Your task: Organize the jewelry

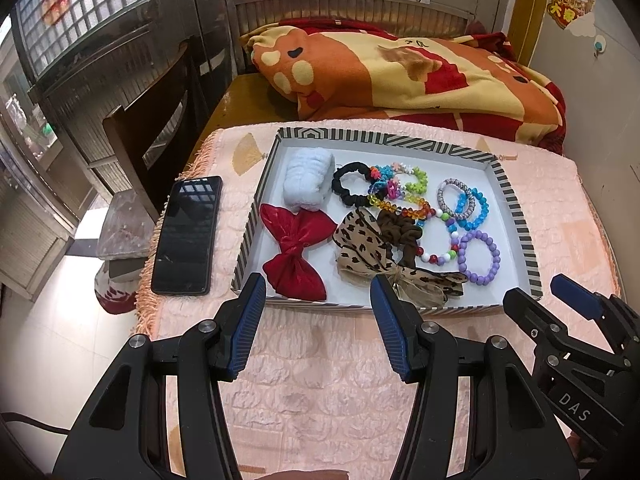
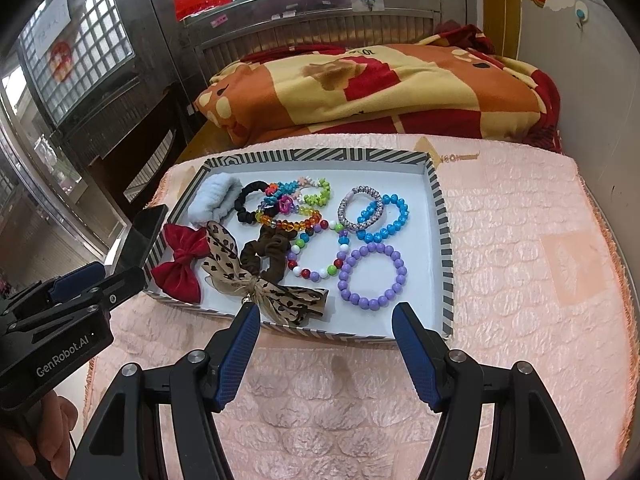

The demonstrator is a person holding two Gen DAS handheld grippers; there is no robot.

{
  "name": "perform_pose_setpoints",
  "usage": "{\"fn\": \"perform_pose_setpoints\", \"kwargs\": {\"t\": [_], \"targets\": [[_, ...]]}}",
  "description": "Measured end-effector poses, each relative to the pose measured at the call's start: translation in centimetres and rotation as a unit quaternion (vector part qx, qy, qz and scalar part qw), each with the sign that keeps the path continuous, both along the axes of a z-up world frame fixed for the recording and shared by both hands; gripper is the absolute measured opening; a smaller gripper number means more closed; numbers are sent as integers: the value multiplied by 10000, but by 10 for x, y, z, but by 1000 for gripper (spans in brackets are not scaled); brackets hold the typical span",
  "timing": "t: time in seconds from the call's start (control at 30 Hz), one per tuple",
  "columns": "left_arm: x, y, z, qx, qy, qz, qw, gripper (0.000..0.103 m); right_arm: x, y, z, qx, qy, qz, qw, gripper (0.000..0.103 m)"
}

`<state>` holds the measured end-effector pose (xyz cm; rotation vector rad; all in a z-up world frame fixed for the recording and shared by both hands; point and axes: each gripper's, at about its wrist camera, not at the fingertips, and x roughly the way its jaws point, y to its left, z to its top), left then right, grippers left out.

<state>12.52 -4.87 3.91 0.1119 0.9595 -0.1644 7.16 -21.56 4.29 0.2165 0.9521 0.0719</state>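
Note:
A striped-rim white tray (image 1: 516,216) (image 2: 442,220) on the pink cloth holds a red bow (image 1: 298,248) (image 2: 182,258), a leopard-print bow (image 1: 362,248) (image 2: 224,256), a brown scrunchie (image 1: 400,232) (image 2: 266,258), a black scrunchie (image 1: 350,184) (image 2: 248,202), a pale blue scrunchie (image 1: 308,182) (image 2: 214,198), a purple bead bracelet (image 1: 480,256) (image 2: 372,276), a blue bead bracelet (image 1: 474,208) (image 2: 384,218) and several bright bead strings. My left gripper (image 1: 318,294) (image 2: 98,278) stands open just short of the tray's near edge. My right gripper (image 2: 322,322) (image 1: 540,290) is open too, empty, at the near right edge.
A black phone (image 1: 186,236) lies on the cloth left of the tray. A folded orange and red blanket (image 1: 400,76) (image 2: 360,88) sits behind. A dark wooden chair (image 1: 140,148) stands at the table's left. A hand (image 2: 36,428) holds the left gripper.

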Motion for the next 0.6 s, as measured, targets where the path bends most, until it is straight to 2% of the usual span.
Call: {"fn": "perform_pose_setpoints", "kwargs": {"t": [0.6], "targets": [[0,-3,-1,14,47,-19,10000,54,4,-2,-4,11,68,15,10000,66]]}}
